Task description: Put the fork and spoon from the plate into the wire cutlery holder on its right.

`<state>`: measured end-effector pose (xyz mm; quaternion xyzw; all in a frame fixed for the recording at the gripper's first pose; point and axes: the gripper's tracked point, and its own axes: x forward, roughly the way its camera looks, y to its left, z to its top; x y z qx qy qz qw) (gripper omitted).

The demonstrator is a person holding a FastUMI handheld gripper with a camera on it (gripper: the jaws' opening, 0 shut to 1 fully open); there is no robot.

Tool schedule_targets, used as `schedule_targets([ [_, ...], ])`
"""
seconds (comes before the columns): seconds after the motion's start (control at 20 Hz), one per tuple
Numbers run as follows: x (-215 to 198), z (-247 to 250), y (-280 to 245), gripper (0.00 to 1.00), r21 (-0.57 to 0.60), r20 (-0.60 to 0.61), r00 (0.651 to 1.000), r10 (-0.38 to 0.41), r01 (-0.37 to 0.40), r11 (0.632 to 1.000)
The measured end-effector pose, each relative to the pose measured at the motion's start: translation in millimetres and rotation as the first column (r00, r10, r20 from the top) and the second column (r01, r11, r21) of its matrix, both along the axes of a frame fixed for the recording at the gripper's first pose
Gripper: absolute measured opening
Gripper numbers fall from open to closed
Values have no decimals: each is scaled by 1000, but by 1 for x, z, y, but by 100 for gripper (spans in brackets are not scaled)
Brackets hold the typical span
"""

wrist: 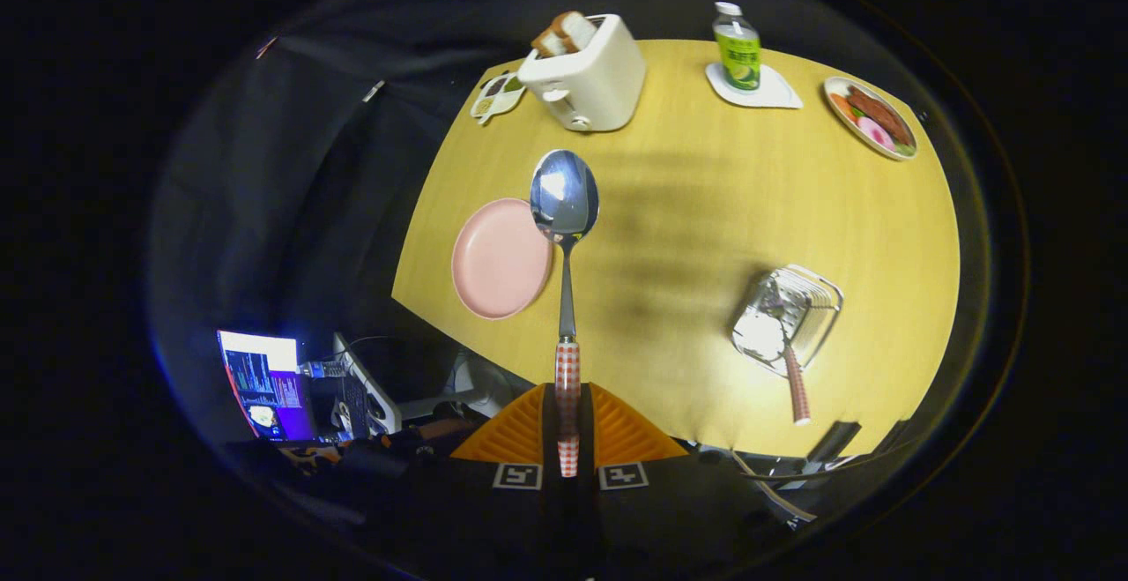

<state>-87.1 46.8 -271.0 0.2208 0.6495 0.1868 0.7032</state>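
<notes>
Carrying the spoon [566,211] high above the table [705,211], I am clamping its checked handle between my two orange fingers [520,435], the bowl standing straight out ahead of the gripper [568,422]. The pink plate [500,257] is lying bare just to one side of the bowl, so I judge the pickup done and the transfer in hand. The wire cutlery holder [787,316] is sitting well apart on the plate's right, with the fork [793,369] already leaning in it, its matching checked handle poking out over the rim. Next I am needing to swing across toward the holder, line the spoon up over its open top and lower it in beside the fork before letting go.
</notes>
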Motion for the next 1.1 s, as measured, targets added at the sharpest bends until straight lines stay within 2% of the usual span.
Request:
schedule_targets([
  [0.1,-16,-1,-34,9,-39,-34,999,-19,17,999],
  [0.25,-38,-7,-73,9,-93,-107,994,-4,-6,996],
  [0.35,-55,-15,-92,9,-126,-182,983,37,-60,990],
  [0.5,-73,-26,-118,8,-163,-310,944,109,-166,973],
  [0.7,-77,-43,-131,9,-156,-467,866,179,-280,947],
  [0.8,-75,-48,-133,9,-135,-545,812,207,-329,935],
  [0.95,-62,-58,-128,8,-111,-646,736,202,-352,929],
  [1.05,-59,-60,-128,8,-95,-717,669,196,-372,923],
  [1.1,-55,-64,-128,9,-98,-741,646,186,-378,921],
])
